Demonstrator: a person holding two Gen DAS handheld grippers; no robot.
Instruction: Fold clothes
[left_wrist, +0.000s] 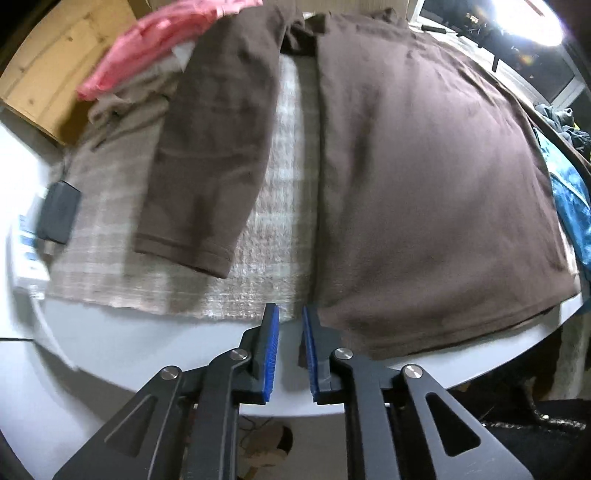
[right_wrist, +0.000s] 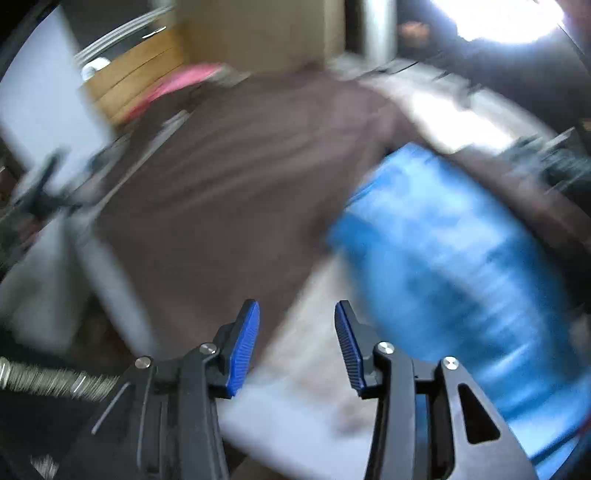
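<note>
A brown sweater (left_wrist: 424, 177) lies flat on the white worktop (left_wrist: 122, 350), over a checked cloth (left_wrist: 273, 229), one sleeve (left_wrist: 207, 162) stretched out to its left. The left gripper (left_wrist: 289, 350) hangs at the near edge, its jaws a little apart, holding nothing. The right gripper (right_wrist: 297, 343) is spread and empty, near a blue cloth (right_wrist: 454, 258).

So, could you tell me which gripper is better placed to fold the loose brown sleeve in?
Probably the left gripper. It hovers empty, jaws slightly apart, near the sleeve lying left of the shirt body. The right gripper, also empty, sits towards the blue garment.
</note>
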